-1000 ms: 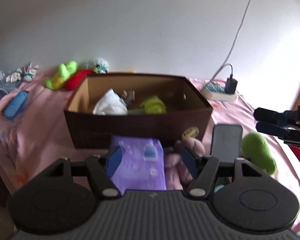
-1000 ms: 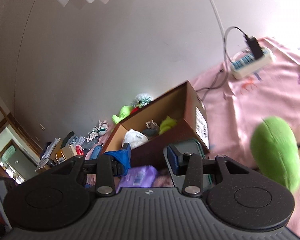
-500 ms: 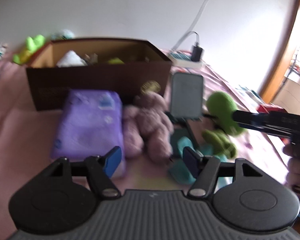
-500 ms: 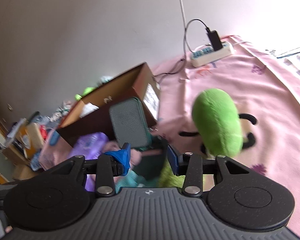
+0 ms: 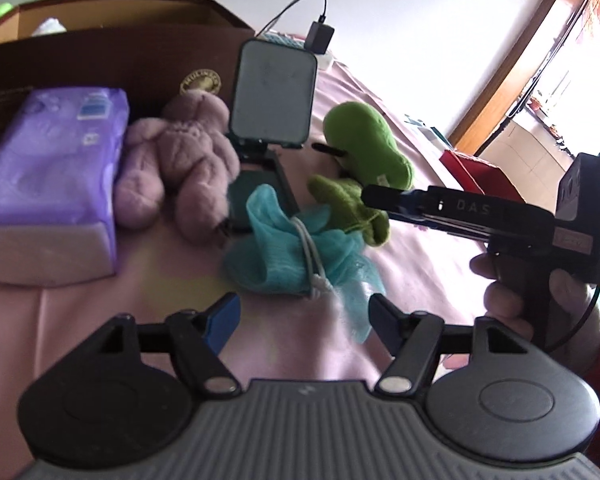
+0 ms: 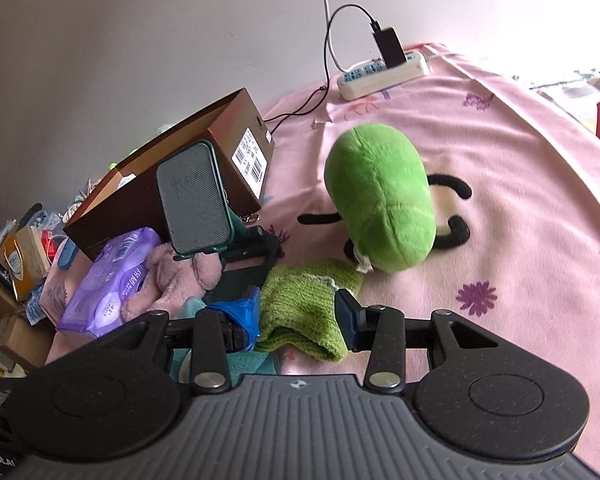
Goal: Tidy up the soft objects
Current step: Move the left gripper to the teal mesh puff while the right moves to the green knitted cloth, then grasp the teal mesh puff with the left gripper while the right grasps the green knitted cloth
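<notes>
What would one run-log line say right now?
left gripper: open, near teal mesh pouf | right gripper: open, around green knitted cloth | brown cardboard box: behind

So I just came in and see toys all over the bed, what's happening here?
A person is tidying soft things into the brown cardboard box, a handheld claw in each hand. The right claw sits open around the green knitted cloth without pinching it yet. The left claw, jaws just widening and empty, hovers short of the teal mesh pouf. The pink plush bear, purple tissue pack and green plush lie outside the box.
</notes>
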The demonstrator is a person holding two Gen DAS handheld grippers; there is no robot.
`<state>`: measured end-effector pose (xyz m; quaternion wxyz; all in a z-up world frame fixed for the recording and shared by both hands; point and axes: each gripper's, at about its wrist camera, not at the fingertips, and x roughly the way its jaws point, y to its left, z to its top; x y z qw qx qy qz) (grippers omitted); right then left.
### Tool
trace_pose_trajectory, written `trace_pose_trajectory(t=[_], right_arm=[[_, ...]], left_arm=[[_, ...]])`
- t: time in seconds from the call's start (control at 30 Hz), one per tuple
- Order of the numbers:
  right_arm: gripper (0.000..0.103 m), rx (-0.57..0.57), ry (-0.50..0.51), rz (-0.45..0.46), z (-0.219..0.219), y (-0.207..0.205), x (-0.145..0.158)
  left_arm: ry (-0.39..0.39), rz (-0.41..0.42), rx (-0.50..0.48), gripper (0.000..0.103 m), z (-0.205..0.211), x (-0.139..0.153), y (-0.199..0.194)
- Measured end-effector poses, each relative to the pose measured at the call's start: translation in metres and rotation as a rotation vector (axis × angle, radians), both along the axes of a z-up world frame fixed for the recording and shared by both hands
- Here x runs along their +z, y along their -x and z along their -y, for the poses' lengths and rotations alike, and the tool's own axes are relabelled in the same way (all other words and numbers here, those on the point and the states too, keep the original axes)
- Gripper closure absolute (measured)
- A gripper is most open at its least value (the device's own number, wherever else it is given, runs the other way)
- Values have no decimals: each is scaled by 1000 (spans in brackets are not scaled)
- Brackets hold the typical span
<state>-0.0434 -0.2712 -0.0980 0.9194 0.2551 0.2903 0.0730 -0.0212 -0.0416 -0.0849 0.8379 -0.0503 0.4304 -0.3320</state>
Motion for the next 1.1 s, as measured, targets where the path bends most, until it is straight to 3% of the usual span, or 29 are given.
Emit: trace_pose_trajectory(t=[0.23,0.57,0.9,0.93,0.97,1.1], right_arm=[[78,-3,-17,-12,-1,-6,-8],[74,-2,-27,-22,-4,-12,-14],[71,-9,43,-8,-13,-14,-15],[71,-15,46,-8,-14,-14,-15],[69,-23,58,-9,-14,-15,-17],[69,-26,107,-5,-19,-16,-17]], left_arm=[[-21,16,5,32,18,1,-16],[-118,86,-18,32,47,-9,-23],[-171,123,0,32,49,-5,-19],[-175,125,-1,34,51,-5,-18],[-183,124,-2,44,52,-6,-18],[-211,140,-4,54,57,-4,-14]])
